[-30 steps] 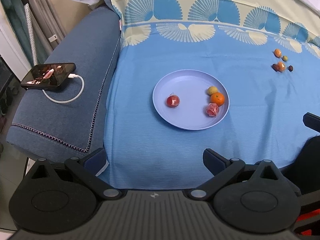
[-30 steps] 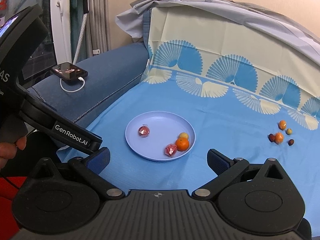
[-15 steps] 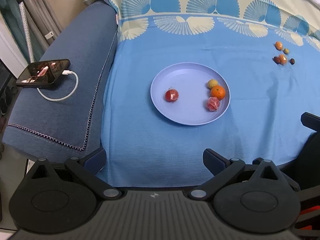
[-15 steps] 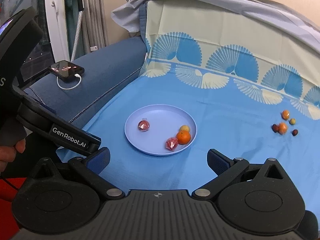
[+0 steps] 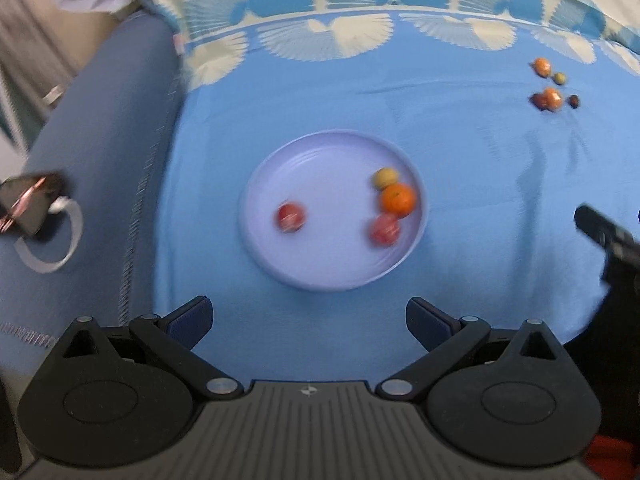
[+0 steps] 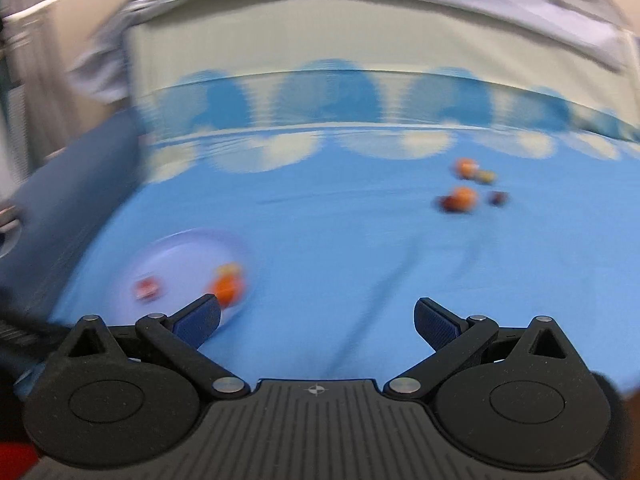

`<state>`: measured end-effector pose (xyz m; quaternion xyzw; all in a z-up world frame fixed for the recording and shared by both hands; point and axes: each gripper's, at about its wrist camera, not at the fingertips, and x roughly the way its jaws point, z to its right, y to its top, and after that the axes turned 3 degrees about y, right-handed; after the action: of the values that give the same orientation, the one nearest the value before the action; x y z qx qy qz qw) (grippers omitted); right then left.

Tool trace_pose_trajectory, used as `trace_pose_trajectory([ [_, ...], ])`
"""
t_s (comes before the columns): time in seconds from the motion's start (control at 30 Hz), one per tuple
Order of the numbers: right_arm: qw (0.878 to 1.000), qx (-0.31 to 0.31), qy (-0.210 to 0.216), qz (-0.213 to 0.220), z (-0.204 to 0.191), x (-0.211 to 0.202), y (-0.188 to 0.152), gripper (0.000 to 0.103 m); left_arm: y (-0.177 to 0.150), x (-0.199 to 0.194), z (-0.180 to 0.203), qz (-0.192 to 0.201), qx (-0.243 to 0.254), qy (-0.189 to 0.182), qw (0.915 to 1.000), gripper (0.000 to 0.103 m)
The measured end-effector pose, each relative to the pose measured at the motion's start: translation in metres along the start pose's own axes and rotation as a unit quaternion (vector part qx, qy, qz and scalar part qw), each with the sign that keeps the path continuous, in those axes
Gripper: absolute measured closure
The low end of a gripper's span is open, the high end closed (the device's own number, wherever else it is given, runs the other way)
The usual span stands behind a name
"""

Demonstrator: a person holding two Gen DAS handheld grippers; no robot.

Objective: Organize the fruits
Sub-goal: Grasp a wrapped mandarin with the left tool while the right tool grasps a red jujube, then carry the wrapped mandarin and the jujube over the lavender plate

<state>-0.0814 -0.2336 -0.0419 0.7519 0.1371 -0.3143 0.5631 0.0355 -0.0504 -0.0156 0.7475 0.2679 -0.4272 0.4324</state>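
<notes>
A lilac plate (image 5: 320, 160) lies on the blue cloth and holds an orange (image 5: 397, 199), a small yellow fruit (image 5: 385, 178) and two red fruits (image 5: 291, 216). Several small loose fruits (image 5: 551, 98) lie on the cloth at the far right; they also show in the right wrist view (image 6: 462, 198). My left gripper (image 5: 308, 316) is open and empty, just short of the plate. My right gripper (image 6: 316, 320) is open and empty over bare cloth, with the plate (image 6: 180, 256) at its left. Both views are blurred by motion.
A blue sofa arm (image 5: 92, 200) at the left carries a phone (image 5: 28, 204) on a white cable. The cloth's cream fan-patterned border (image 5: 360, 36) rises up the backrest behind. The other gripper's black body (image 5: 608, 236) shows at the right edge.
Both grippers have moved forward toward the cloth. The right one has swung to the right, so the loose fruits sit nearer its centre and the plate has slid left. Jaws stay open.
</notes>
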Motion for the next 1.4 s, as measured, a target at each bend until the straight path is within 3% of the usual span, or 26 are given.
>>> trace_pose_trajectory([
  [0.13,0.995,0.057,-0.077,0.011,0.061,0.034,0.013,0.001,0.039,0.009,0.034,0.015,0.026,-0.02,0.9993,0.0],
  [0.3,0.984,0.08,-0.159,0.034,0.13,0.087,0.034,0.001,0.107,0.026,0.093,0.055,0.089,-0.047,0.9934,0.0],
  [0.53,0.973,0.123,-0.196,0.025,0.216,0.186,0.07,0.002,0.183,0.077,0.191,0.09,0.18,-0.083,0.9762,0.0],
  [0.57,0.975,0.114,-0.188,0.022,0.222,0.201,0.073,0.007,0.189,0.087,0.201,0.086,0.188,-0.088,0.9745,0.0],
  [0.67,0.982,0.086,-0.167,0.003,0.236,0.244,0.081,0.043,0.202,0.11,0.229,0.087,0.209,-0.106,0.9683,0.0],
  [0.73,0.982,0.076,-0.174,0.011,0.24,0.26,0.08,0.051,0.21,0.122,0.248,0.098,0.236,-0.119,0.9594,0.0],
  [0.8,0.983,0.037,-0.181,0.018,0.238,0.266,0.084,0.076,0.216,0.131,0.274,0.11,0.277,-0.132,0.9455,0.0],
  [0.87,0.978,0.046,-0.203,0.028,0.247,0.259,0.087,0.075,0.224,0.137,0.297,0.132,0.307,-0.145,0.9314,0.0],
  [0.93,0.966,0.068,-0.246,0.037,0.263,0.249,0.087,0.075,0.232,0.144,0.319,0.144,0.322,-0.155,0.9227,0.001],
  [0.97,0.96,0.081,-0.265,0.038,0.273,0.244,0.086,0.075,0.236,0.149,0.33,0.142,0.328,-0.16,0.92,0.003],
  [1.03,0.951,0.118,-0.282,0.036,0.29,0.239,0.081,0.075,0.244,0.157,0.348,0.133,0.335,-0.168,0.9174,0.019],
  [1.17,0.952,0.132,-0.274,0.031,0.295,0.24,0.081,0.075,0.254,0.174,0.369,0.113,0.336,-0.18,0.9174,0.028],
  [1.2,0.954,0.131,-0.266,0.033,0.293,0.241,0.082,0.075,0.255,0.175,0.372,0.108,0.337,-0.187,0.9163,0.049],
  [1.23,0.956,0.129,-0.262,0.033,0.293,0.242,0.081,0.075,0.257,0.178,0.373,0.094,0.34,-0.194,0.9153,0.061],
  [1.4,0.956,0.133,-0.257,0.04,0.294,0.244,0.078,0.075,0.258,0.166,0.352,0.085,0.298,-0.203,0.9291,0.062],
])
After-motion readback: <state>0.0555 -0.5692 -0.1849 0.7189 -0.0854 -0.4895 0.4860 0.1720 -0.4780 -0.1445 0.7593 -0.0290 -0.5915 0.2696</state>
